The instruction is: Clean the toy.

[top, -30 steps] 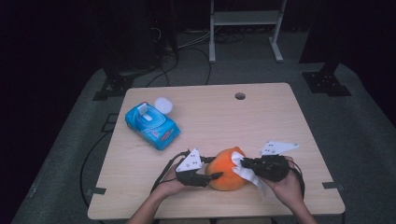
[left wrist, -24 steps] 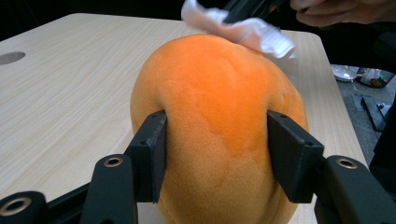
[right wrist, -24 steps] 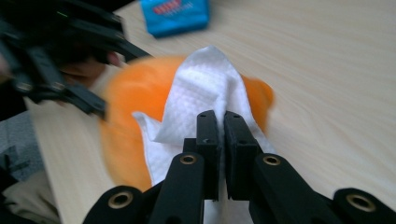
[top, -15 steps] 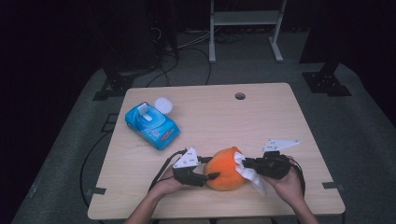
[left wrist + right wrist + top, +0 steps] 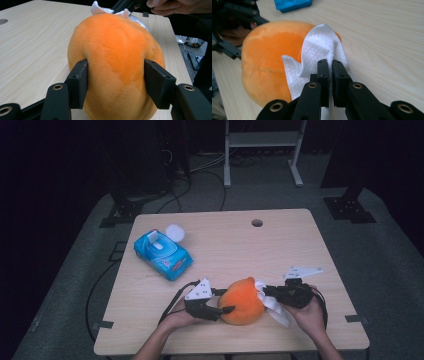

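The left gripper [image 5: 116, 82] clamps the orange plush ball [image 5: 242, 300] on the table [image 5: 240, 245], its jaws just eased wider; the right gripper [image 5: 330, 65] pinches a white wipe [image 5: 319, 50] against it

The left tongs [image 5: 227, 310] lie level at the left flank of the round orange plush ball [image 5: 243, 300], pads pressed into its sides. The right tongs [image 5: 264, 292], at its right flank, are clamped tight on a white paper wipe [image 5: 274, 304].

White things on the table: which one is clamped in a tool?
The white textured wipe, pinched in the right tool against the orange plush toy; the small white round lid lies loose.
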